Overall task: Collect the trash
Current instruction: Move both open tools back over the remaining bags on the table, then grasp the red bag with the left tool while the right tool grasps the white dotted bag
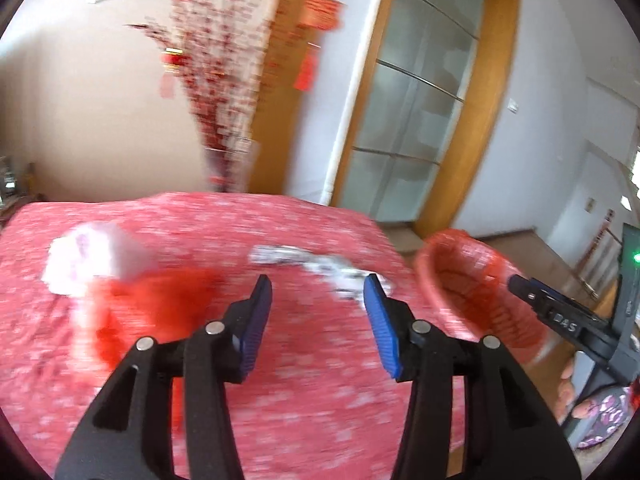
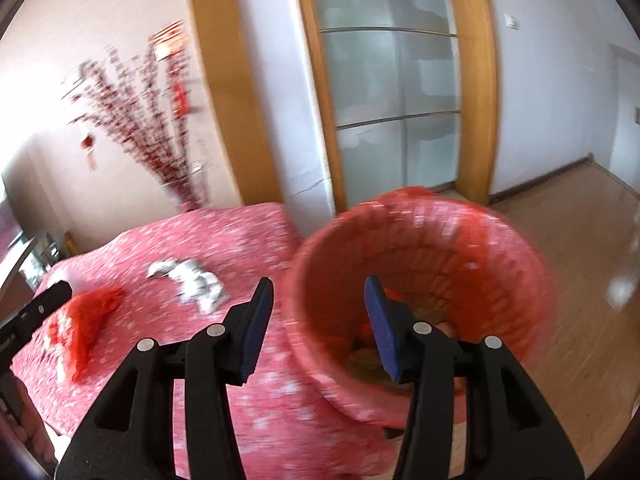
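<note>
Your left gripper (image 1: 318, 284) stood about half open above the table (image 1: 280, 360) with nothing between its blue pads, pointing toward the far edge. Your right gripper (image 2: 318, 286) was also about half open and empty, its left pad over the table's right edge and its right pad in front of the mouth of the red waste basket (image 2: 500, 264).

Only the right wrist view looked down into that basket, which stood on the floor just beside the table's right edge; some red and yellowish scraps lay at its bottom, too blurred to name. In the left wrist view you saw just its rim and inner wall, with your right gripper's dark fingertip reaching in front of it from the right.

Trash lay on the red patterned cloth: the crumpled white paper (image 1: 320, 264) near the far right corner, a red plastic bag (image 1: 160, 300) toward the left edge. Only the left wrist view showed clearly a pale pink-white lump (image 1: 96, 256) beyond the bag. Both views were smeared by motion.
</note>
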